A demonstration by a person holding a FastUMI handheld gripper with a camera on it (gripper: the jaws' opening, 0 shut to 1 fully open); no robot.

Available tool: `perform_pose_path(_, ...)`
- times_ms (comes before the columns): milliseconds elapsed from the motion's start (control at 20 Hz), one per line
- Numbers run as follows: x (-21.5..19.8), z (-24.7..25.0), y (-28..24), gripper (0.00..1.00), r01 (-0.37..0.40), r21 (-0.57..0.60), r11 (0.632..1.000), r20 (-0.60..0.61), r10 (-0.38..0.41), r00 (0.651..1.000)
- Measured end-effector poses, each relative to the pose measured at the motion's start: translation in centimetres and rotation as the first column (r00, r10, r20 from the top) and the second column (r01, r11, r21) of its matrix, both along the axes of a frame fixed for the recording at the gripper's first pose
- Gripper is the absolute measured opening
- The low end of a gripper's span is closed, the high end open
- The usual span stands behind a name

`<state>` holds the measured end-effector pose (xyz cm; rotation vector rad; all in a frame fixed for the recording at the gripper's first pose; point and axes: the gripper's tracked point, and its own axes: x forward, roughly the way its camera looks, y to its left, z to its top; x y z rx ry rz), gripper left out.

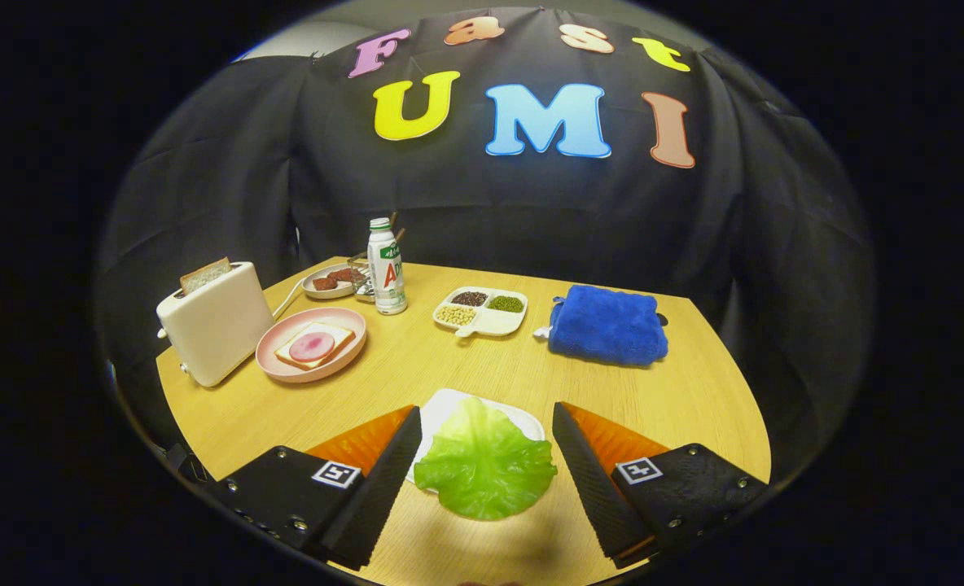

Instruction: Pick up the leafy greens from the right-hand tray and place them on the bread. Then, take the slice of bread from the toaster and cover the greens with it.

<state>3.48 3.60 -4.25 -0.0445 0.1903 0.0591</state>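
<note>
Even overhead light, soft shadow beneath the lettuce leaf (484, 462), sharp centre, strong fisheye bending at edges.

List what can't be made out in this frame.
- White tray: mostly covered by the lettuce leaf lying between the open tool fingers.
- Bread slice in the toaster: lower part hidden in the slot.
- Small dish behind the bottle: contents too small to identify.

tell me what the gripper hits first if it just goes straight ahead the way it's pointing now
Most likely the lettuce leaf: it lies between the open gripper fingers, on a white tray. Height above the leaf is hard to judge, so it may pass over.
</note>
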Motion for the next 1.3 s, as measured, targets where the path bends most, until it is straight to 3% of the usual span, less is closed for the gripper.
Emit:
perform_pose_path(450, 2.2, -3.5, 1.2, 0.98, -0.040, -0.028, 0.999, -0.162, 0.035, 0.986)
perform_pose_path(750, 3.7, -5.4, 0.8, 0.98, -0.024, 0.009, 1.000, -0.265, 0.026, 0.964)
perform_pose_path(1100, 5.1, -9.2, 0.2, 0.97, 0.006, -0.017, 1.000, -0.422, -0.013, 0.906)
perform_pose_path(1150, 5.9, -9.1, 0.4, 0.94, 0.000, -0.008, 1.000, -0.417, -0.004, 0.909)
perform_pose_path(1250, 5.5, -9.0, 0.3, 0.72, 0.001, -0.016, 1.000, -0.428, -0.008, 0.904)
perform_pose_path(1300, 5.9, -8.8, 0.1, 0.71, 0.010, -0.003, 1.000, -0.403, -0.010, 0.915)
